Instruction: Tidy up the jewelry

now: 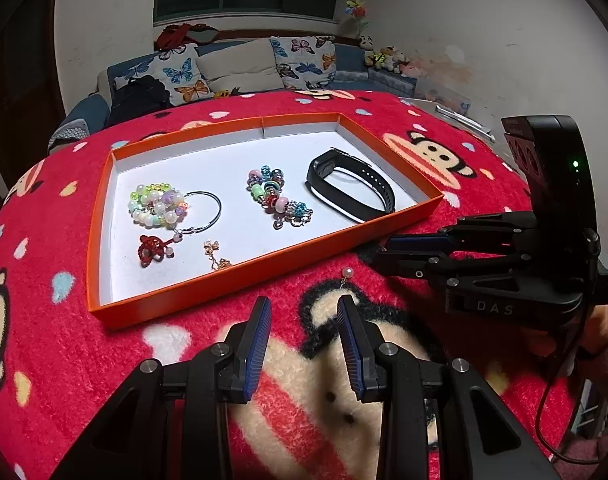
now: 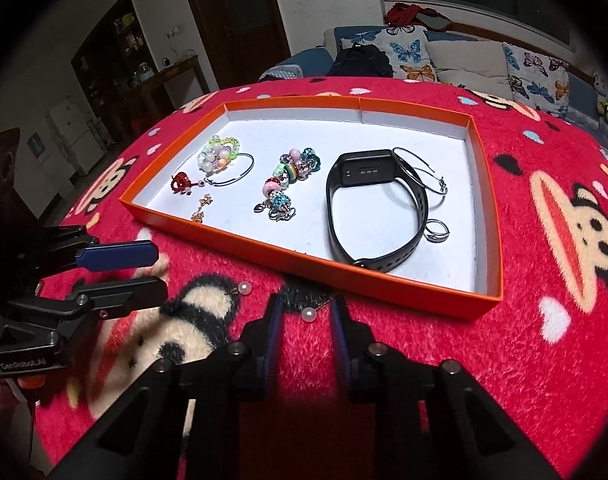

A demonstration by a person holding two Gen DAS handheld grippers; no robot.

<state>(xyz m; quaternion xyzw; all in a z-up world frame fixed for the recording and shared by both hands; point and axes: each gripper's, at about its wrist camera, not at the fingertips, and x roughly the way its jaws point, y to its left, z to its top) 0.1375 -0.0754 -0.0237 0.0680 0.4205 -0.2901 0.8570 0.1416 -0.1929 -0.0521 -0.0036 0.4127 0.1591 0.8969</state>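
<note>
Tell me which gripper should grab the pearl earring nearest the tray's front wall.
Right. The right gripper has that pearl earring just ahead of its open jaws, below the orange tray. The left gripper sits nearer the other pearl earring.
</note>
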